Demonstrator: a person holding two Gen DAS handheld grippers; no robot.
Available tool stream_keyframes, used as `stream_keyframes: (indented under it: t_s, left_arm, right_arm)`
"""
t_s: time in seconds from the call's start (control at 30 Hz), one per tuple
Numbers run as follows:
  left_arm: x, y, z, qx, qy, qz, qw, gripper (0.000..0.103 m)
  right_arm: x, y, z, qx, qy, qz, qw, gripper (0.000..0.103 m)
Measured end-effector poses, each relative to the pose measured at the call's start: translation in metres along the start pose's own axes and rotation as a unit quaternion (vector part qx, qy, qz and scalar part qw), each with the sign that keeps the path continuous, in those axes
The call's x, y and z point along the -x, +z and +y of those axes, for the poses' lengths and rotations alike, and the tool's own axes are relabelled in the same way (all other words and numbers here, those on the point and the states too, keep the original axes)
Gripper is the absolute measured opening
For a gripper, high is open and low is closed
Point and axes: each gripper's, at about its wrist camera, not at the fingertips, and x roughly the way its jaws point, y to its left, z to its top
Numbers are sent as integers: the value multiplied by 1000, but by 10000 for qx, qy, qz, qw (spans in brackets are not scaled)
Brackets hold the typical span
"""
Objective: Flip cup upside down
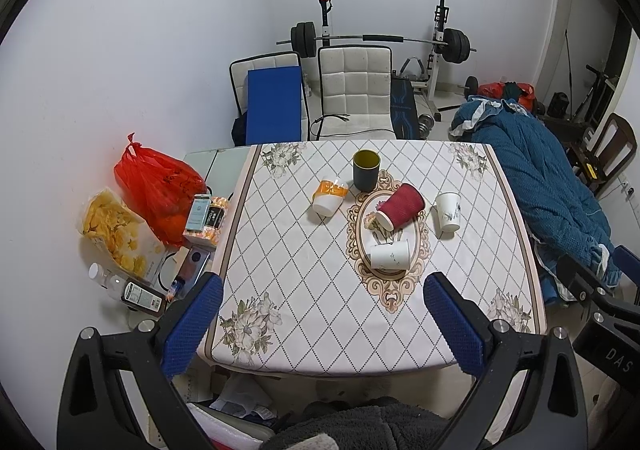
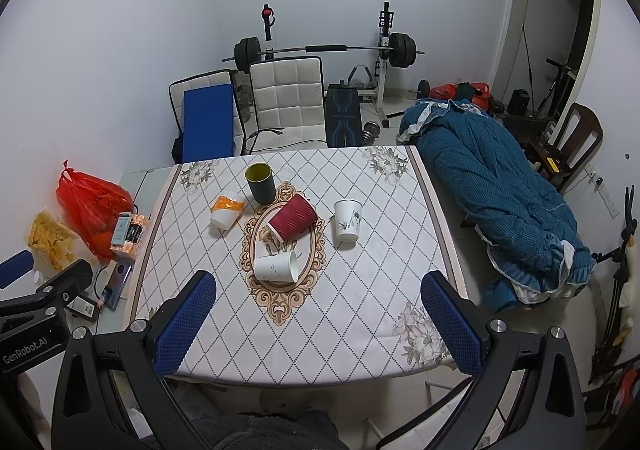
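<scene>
- While both tools were held back above the near table (image 1: 280, 310) edge, no cup had been contacted.
- The left gripper (image 1: 322, 324) was held with its jaws spread wide and empty; the right gripper (image 2: 318, 324) was held likewise.
- Five cups were seen ahead of the fingers, well apart from them.
- The dark cup (image 1: 366, 170) and the floral white cup (image 2: 347, 225) were found upright, mouths up; either was judged a candidate for flipping.
- The red cup (image 1: 401, 206), the white cup (image 1: 389, 256) and the orange-banded cup (image 1: 329, 197) were found lying on their sides.
- The wide opening was judged suited to spanning a cup body.
</scene>
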Motion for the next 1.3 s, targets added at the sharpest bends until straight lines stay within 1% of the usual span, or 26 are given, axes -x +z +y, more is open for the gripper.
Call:
stream_keyframes:
  t_s: [0.37,0.57,0.7,0.77,0.87,1.03,1.17,1.3]
  left_arm:
    - [-1,-1,2,-1,2,18,10000,103]
    - [-2,-2,3,4,6,73,10000,103]
    - [-12,-2,-1,15,35,160,9999,103]
    - [-21,-2,-4,-1,113,231,9997,103]
    - [-41,-3,-9,-9,188,408,9990,103]
    - [-81,-6,-18,-96,366,773,9963,103]
    - [-116,-9,-30,-145,497,1038,9932,103]
    - [-146,-12,-41,-152,588,1288,9898,103]
  right_arm:
    - [-3,-1,4,16,47,3,10000,103]
    - [1,5,2,28,100,16,9999,103]
    - [-5,6,0,22,125,85,9999,103]
    - [-13,6,-2,5,123,164,9998,103]
    - [-34,3,-9,-26,82,366,9993,103]
    - [-85,-10,-23,-85,-12,885,9960,103]
    - [-133,-26,-36,-38,-122,1332,9910,103]
    - [-179,-48,-47,47,-123,1780,9840,103]
